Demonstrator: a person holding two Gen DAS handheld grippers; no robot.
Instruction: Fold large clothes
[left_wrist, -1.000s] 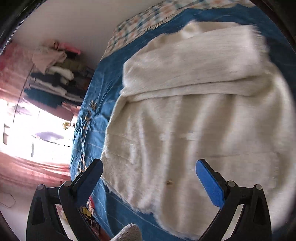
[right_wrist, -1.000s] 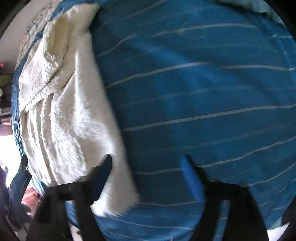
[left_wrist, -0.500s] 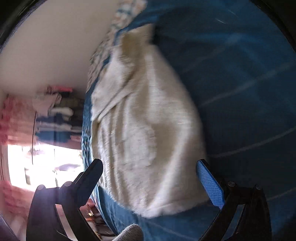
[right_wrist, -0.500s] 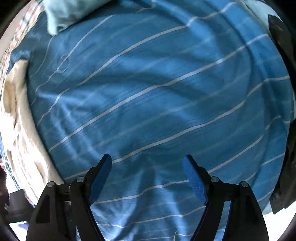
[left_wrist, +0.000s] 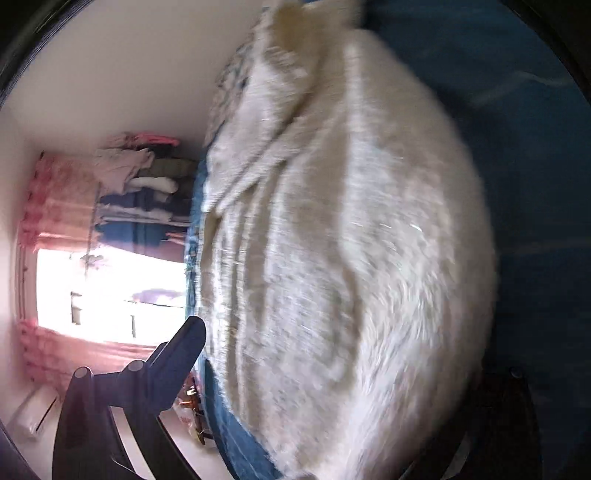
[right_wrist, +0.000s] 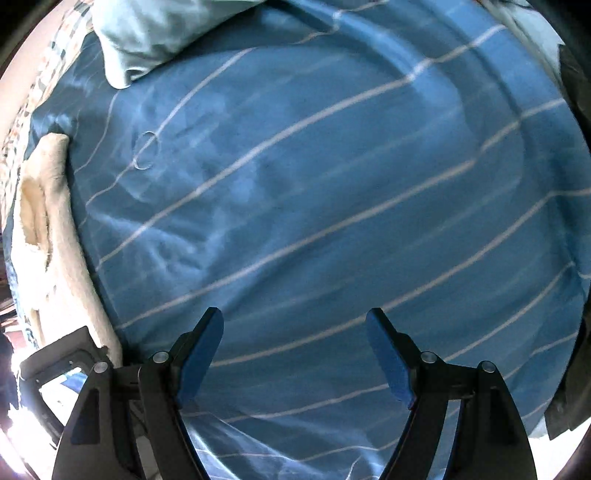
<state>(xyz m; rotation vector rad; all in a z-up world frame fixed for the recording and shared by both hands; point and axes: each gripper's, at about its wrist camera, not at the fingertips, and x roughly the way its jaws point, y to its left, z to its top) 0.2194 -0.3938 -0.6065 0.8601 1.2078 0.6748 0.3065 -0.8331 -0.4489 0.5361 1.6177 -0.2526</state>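
Note:
A cream fluffy garment (left_wrist: 343, 236) lies folded on the blue striped bed cover (left_wrist: 524, 155). It fills most of the left wrist view, blurred by motion. My left gripper (left_wrist: 332, 354) is open close over its near end; the left finger (left_wrist: 181, 350) shows beside the bed edge, and the right finger is hidden behind the fabric. In the right wrist view the garment (right_wrist: 48, 236) lies at the far left edge. My right gripper (right_wrist: 295, 354) is open and empty above the bare striped cover (right_wrist: 332, 184).
A pale blue pillow (right_wrist: 155, 33) lies at the head of the bed. A rack of piled clothes (left_wrist: 140, 195) stands by the wall next to a bright window with pink curtains (left_wrist: 59, 229). Dark fabric (right_wrist: 576, 369) hangs at the right edge.
The left gripper has moved in closer over the garment, which now covers its right finger. The right gripper has swung away from the garment over the bare bed cover and stays open.

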